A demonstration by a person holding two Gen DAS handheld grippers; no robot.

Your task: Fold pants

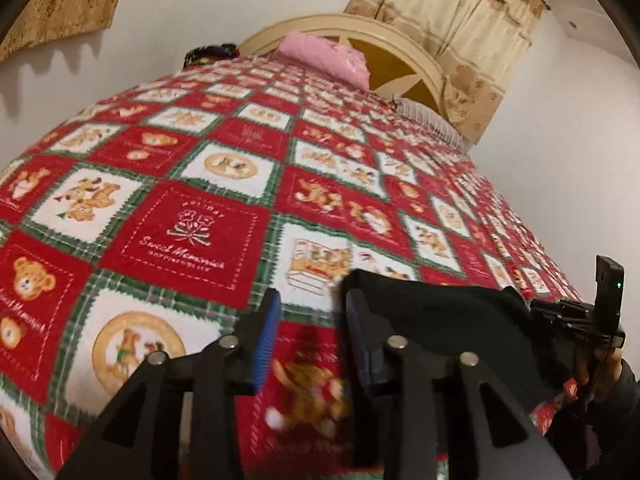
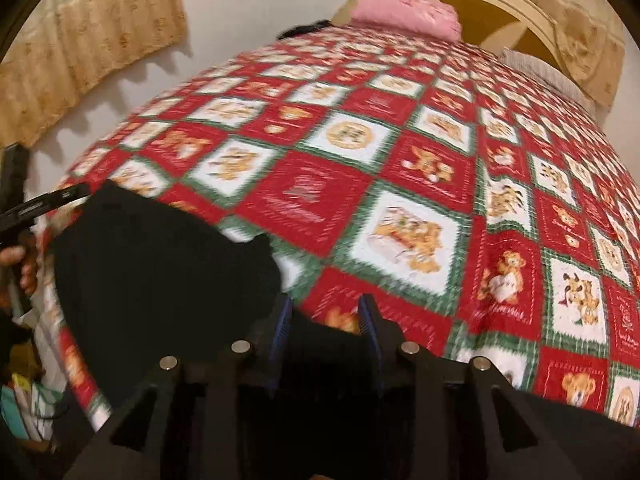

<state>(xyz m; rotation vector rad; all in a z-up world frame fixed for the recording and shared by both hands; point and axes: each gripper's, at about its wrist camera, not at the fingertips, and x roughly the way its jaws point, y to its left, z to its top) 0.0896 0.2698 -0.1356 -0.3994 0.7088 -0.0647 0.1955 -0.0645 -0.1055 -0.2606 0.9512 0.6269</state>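
The pants (image 1: pixel 432 312), black and bunched, lay on the bed's near edge, on a red, white and green bear-print blanket (image 1: pixel 200 184). In the left wrist view they sat just right of the left claw (image 1: pixel 310 328), against the outside of its right finger; the claw's blue pads (image 1: pixel 266 340) stood apart with only blanket showing between them, so it was open and gripped nothing. In the right wrist view the pants (image 2: pixel 160 272) spread to the left of the right claw (image 2: pixel 326 332) and ran on dark beneath it; its pads stood apart too, open, with no cloth pressed between them, though blur hid the finer detail there. Each view caught the other claw at its edge, held in a hand (image 2: pixel 20 268). Farther up the bed a pink pillow (image 1: pixel 324 58) rested against a cream headboard (image 1: pixel 416 60), with gold curtains (image 1: pixel 452 12) on the white wall behind
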